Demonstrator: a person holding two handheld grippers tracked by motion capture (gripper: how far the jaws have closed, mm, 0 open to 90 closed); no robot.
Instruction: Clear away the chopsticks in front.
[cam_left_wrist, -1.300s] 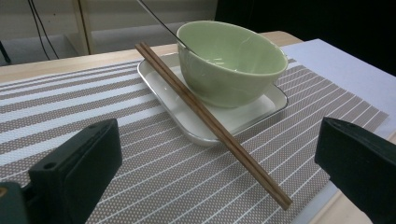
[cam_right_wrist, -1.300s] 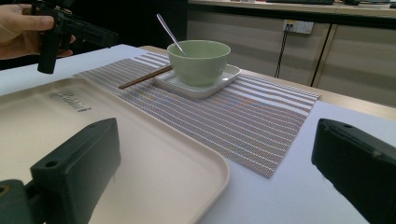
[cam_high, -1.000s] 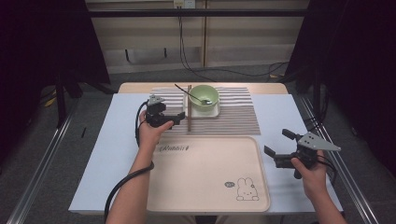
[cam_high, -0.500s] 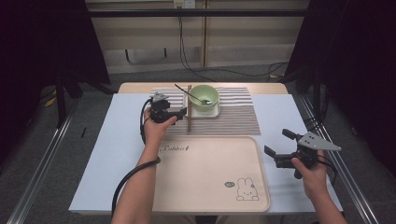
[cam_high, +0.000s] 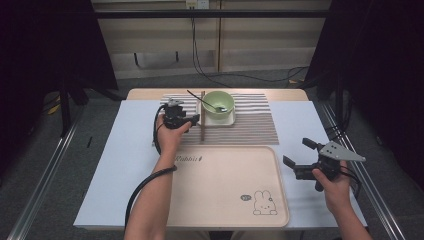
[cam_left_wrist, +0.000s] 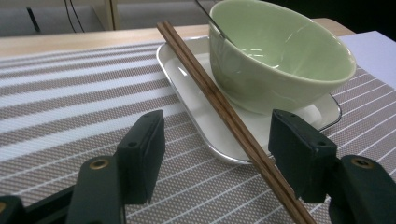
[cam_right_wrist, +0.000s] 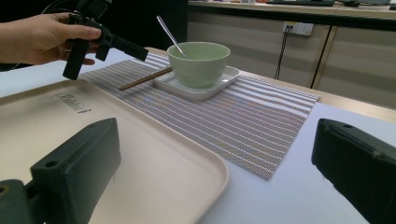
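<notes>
The left gripper (cam_high: 192, 120) sits over the striped placemat (cam_high: 250, 127), at about 11 o'clock from the tray (cam_high: 225, 200) in the high view. Its jaws have just been closing and now stand part open. In the left gripper view the pair of wooden chopsticks (cam_left_wrist: 224, 109) passes between them, lying close against the right-hand jaw, while the left-hand jaw stands clear. Whether that right-hand jaw touches the chopsticks cannot be told. No grip is made.

The chopsticks lie side by side. Their far part rests on the rim of the white rectangular dish (cam_left_wrist: 187, 79); their near part runs down toward the placemat. In the high view they lie at 9 o'clock from the green bowl (cam_high: 218, 104), pointing from 12 toward 6 o'clock.

The right gripper (cam_high: 300, 160) is held above the white table surface (cam_high: 125, 150), at about 3 o'clock from the tray and well apart from the placemat items. Its jaws stand wide open with nothing between them.

Beyond the chopsticks, the green bowl stands upright on the white dish. A metal spoon (cam_right_wrist: 170, 35) leans in the bowl, its handle rising toward 10 o'clock in the high view.
</notes>
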